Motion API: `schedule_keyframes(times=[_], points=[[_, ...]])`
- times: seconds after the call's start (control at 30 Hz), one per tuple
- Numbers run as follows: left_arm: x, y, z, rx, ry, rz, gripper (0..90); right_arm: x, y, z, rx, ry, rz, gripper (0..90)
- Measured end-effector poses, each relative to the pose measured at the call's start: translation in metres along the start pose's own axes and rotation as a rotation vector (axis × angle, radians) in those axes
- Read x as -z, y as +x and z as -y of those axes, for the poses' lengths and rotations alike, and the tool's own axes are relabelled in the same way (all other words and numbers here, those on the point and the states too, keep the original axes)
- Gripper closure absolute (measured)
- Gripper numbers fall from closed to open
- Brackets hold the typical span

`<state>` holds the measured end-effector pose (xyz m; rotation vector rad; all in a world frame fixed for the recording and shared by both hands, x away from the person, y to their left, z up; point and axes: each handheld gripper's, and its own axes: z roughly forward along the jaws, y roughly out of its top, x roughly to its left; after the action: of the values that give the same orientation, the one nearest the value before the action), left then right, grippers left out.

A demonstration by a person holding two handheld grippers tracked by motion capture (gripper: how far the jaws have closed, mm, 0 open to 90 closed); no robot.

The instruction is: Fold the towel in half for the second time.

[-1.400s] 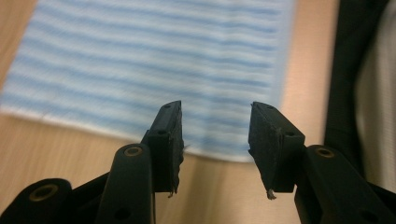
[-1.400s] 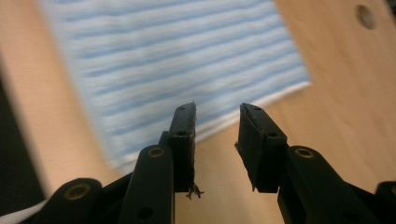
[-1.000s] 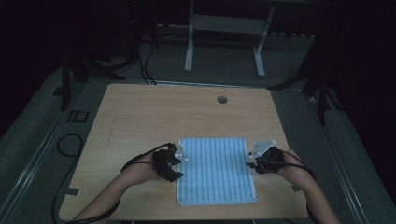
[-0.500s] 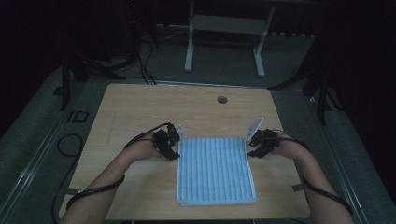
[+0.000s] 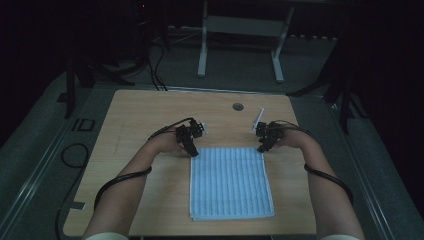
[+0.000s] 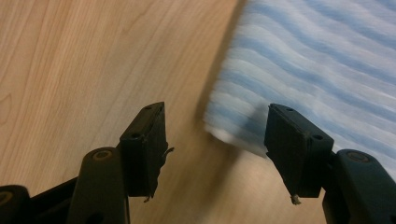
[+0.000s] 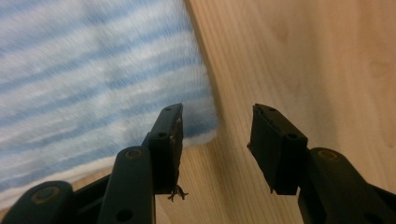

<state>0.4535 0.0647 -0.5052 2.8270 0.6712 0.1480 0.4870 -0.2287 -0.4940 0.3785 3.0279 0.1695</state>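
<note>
Towel point(image 5: 230, 182) lies flat on the table point(image 5: 145, 110), blue and white stripes, long side running away from the person, and both grippers sit at its far corners. Left gripper point(image 5: 192, 150) tips down at the far left corner; in its own view the jaws stand apart, and they have just been opening. That corner point(image 6: 224, 133) lies blurred just ahead of the gap, leaning toward the right-hand jaw, with bare wood ahead of the other one. Nothing is pinched between the pads. Right gripper point(image 5: 261, 147) mirrors it at the far right corner, jaws also apart with no cloth between them. In its view the corner point(image 7: 203, 133) lies just ahead of the left-hand jaw and partly behind it, and the gap itself looks onto plain wood. Whether either gripper's tips touch the cloth cannot be told. Both forearms reach in alongside the towel, cables trailing back from each gripper.
</note>
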Motion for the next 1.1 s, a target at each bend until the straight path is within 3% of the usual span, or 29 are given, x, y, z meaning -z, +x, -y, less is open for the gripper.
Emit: schedule_keyframes(times=[0.1,0.3,0.4,0.43,0.47,0.57,0.63,0.7,0.77,0.9,1.03,1.1], points=[[-0.008,0.005,-0.002,0.023,-0.002,0.022,39.8,-0.011,-0.001,-0.001,0.01,0.054,-0.016,55.5],[-0.018,0.008,-0.005,0.02,-0.026,0.042,43.8,-0.02,0.002,0.001,0.018,0.064,-0.03,59.1],[-0.018,0.007,-0.006,-0.005,-0.03,0.058,52.6,-0.02,0.002,0.002,0.009,0.053,-0.041,66.2],[-0.018,0.007,-0.006,-0.01,-0.032,0.064,59.6,-0.02,0.002,0.003,0.003,0.047,-0.056,73.6],[-0.018,0.006,-0.006,-0.006,-0.034,0.08,59.6,-0.02,0.002,0.003,0.003,0.047,-0.056,73.6],[-0.017,0.004,-0.006,-0.028,-0.037,0.115,74.9,-0.02,0.004,0.003,-0.001,0.047,-0.085,81.9],[-0.014,0.004,-0.007,-0.03,-0.035,0.072,83.0,-0.019,0.004,0.002,0.009,0.059,-0.066,83.7],[-0.009,0.008,-0.006,-0.014,-0.059,0.051,85.3,-0.014,0.002,-0.002,0.001,0.058,-0.015,84.4],[0.001,0.014,-0.004,0.001,-0.091,0.03,85.5,-0.011,0.001,-0.003,-0.002,0.055,-0.003,84.4],[0.025,0.022,-0.002,0.017,-0.132,-0.025,85.6,0.019,-0.005,-0.015,-0.021,-0.009,0.093,84.4],[0.052,0.023,0.001,0.017,-0.183,-0.072,85.5,0.039,-0.003,-0.02,0.004,-0.035,0.134,84.4],[0.066,0.022,0.005,0.012,-0.211,-0.071,85.5,0.049,-0.001,-0.023,0.018,-0.049,0.155,84.4]])
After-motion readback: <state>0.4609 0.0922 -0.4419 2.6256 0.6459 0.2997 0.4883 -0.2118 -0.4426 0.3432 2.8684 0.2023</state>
